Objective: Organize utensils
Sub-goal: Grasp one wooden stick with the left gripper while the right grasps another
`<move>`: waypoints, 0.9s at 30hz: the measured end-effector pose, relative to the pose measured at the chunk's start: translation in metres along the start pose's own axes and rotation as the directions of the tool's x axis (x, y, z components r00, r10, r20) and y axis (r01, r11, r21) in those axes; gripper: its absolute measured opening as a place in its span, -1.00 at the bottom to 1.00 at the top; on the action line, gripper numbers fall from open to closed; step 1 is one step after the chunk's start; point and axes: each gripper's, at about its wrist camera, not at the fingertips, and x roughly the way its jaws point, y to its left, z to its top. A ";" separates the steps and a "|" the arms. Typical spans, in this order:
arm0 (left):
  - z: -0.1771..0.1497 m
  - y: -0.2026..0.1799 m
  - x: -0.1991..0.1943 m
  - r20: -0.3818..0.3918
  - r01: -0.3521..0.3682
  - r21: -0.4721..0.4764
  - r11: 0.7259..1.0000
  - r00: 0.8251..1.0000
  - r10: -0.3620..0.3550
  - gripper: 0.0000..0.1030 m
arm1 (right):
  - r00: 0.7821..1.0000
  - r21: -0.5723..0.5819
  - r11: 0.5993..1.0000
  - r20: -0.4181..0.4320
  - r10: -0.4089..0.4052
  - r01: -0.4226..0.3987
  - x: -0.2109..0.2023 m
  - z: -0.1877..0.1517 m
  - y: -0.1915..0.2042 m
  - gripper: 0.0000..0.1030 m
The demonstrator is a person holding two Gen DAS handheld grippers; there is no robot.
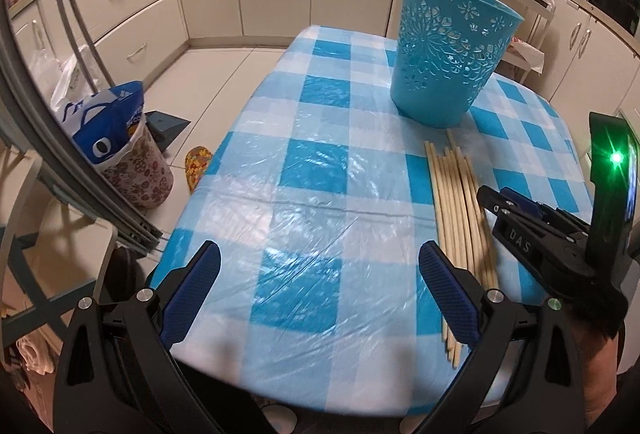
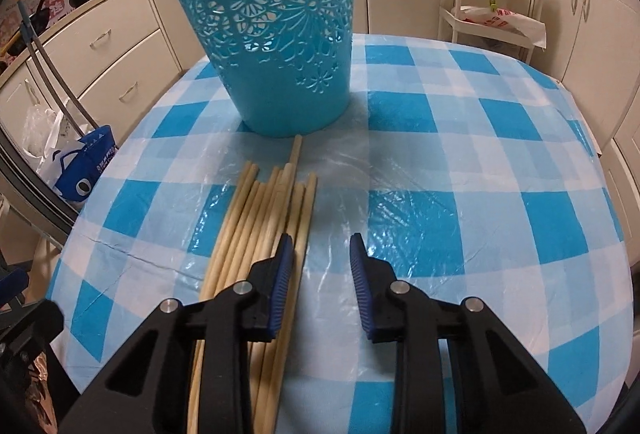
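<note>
Right tool: narrow gap between blue pads, nothing pinched yet. Left pad sits over right edge of sticks; gap itself over bare cloth. Left tool: pads wide apart, nothing inside, over bare check cloth.

Pale wooden chopsticks lie flat in bundle on blue-and-white check bench, far tips just in front of teal plastic cut-out basket. Basket stands upright.

To do well: slide right tool a bit left so one or two sticks sit in gap. Squeeze near middle, not tip. Lift, tip up, drop in basket.
</note>
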 end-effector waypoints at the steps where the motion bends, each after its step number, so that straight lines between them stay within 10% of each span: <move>1: 0.002 -0.004 0.003 0.001 0.001 0.007 1.000 1.000 -0.001 0.85 | 1.000 -0.001 1.000 0.001 0.008 -0.008 0.001 0.000 0.000 -0.47; 27: 0.037 -0.070 0.088 -0.061 -0.028 0.184 0.983 0.997 0.040 0.85 | 0.995 -0.016 0.995 0.001 0.096 -0.096 0.001 -0.001 -0.024 -0.82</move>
